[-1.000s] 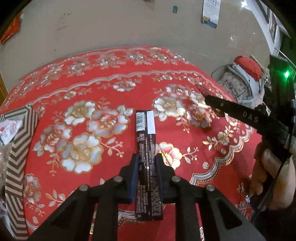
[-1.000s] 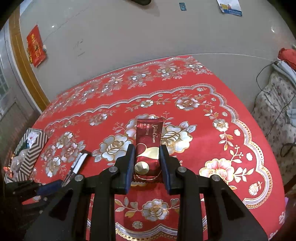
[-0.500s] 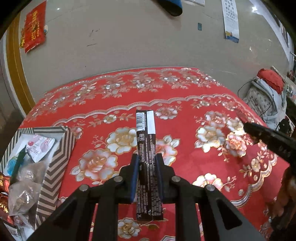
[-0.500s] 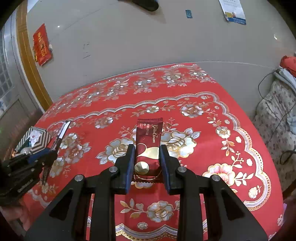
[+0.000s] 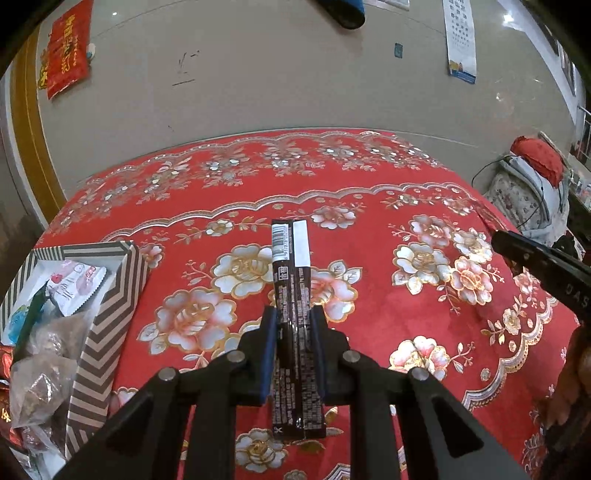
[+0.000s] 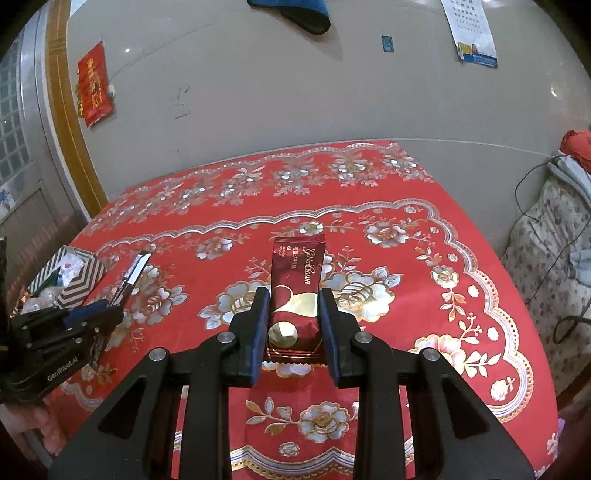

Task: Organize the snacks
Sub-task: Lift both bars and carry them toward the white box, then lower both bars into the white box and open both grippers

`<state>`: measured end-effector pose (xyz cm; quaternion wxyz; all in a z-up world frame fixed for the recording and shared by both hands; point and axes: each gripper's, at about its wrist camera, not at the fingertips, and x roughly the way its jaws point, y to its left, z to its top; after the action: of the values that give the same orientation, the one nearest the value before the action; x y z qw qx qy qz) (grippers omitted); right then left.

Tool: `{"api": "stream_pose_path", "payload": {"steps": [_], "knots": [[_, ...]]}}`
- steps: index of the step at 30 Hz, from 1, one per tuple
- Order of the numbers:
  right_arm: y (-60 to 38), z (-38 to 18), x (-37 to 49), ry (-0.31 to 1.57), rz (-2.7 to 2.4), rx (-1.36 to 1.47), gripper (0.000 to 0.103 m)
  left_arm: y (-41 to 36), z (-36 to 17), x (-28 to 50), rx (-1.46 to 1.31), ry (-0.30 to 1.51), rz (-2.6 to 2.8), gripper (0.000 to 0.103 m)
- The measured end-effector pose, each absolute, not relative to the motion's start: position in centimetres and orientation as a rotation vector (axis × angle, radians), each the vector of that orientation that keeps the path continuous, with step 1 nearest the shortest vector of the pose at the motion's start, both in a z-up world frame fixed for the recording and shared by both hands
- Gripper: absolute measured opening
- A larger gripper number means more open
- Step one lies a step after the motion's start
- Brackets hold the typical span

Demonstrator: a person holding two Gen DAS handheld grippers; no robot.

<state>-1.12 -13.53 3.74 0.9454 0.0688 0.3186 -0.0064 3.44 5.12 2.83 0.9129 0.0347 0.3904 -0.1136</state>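
My left gripper (image 5: 293, 314) is shut on a long dark brown snack bar (image 5: 291, 280) with a barcode end, held above the red floral tablecloth (image 5: 388, 221). My right gripper (image 6: 293, 299) is shut on a dark red Golden Crown snack packet (image 6: 297, 273), also held above the cloth. A striped snack box (image 5: 107, 306) with several packets inside sits at the table's left edge; in the right wrist view the box (image 6: 79, 278) lies at far left, just beyond the left gripper (image 6: 118, 295). The right gripper's finger (image 5: 535, 262) shows at the right of the left wrist view.
The table stands against a beige wall with a red banner (image 6: 92, 88) and a calendar (image 6: 472, 29). A padded chair with cables (image 6: 554, 236) stands off the table's right side. The tablecloth between box and right edge carries only its flower pattern.
My left gripper has swung left and lifted with the bar, bringing the striped box into its view. My right gripper has kept hold of the red packet and shifted only slightly.
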Motion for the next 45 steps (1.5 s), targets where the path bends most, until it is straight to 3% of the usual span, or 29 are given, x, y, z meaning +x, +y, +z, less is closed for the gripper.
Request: {"api": "stream_pose_path", "payload": {"steps": [11, 19, 28, 34, 45], "knots": [[-12.9, 4.1, -1.6, 0.618, -0.059, 0.088, 0.026, 5.3, 3.8, 2.9, 0.048, 0.782, -0.25, 0.02], [-9.9, 5.0, -2.5, 0.625, -0.048, 0.138, 0.026, 8.9, 8.4, -1.2, -0.044, 0.774, -0.368, 0.02], [4.3, 7.9, -1.1, 0.597, 0.235, 0.095, 0.026, 21.6, 10.4, -4.3, -0.08, 0.759, -0.256, 0.02], [15.9, 7.7, 0.0, 0.636, 0.44, 0.001, 0.026, 29.4, 8.9, -4.2, -0.057, 0.781, -0.072, 0.02], [23.5, 5.4, 2.2, 0.72, 0.503, -0.069, 0.026, 31.5, 6.6, -4.0, -0.07, 0.815, 0.004, 0.02]]}}
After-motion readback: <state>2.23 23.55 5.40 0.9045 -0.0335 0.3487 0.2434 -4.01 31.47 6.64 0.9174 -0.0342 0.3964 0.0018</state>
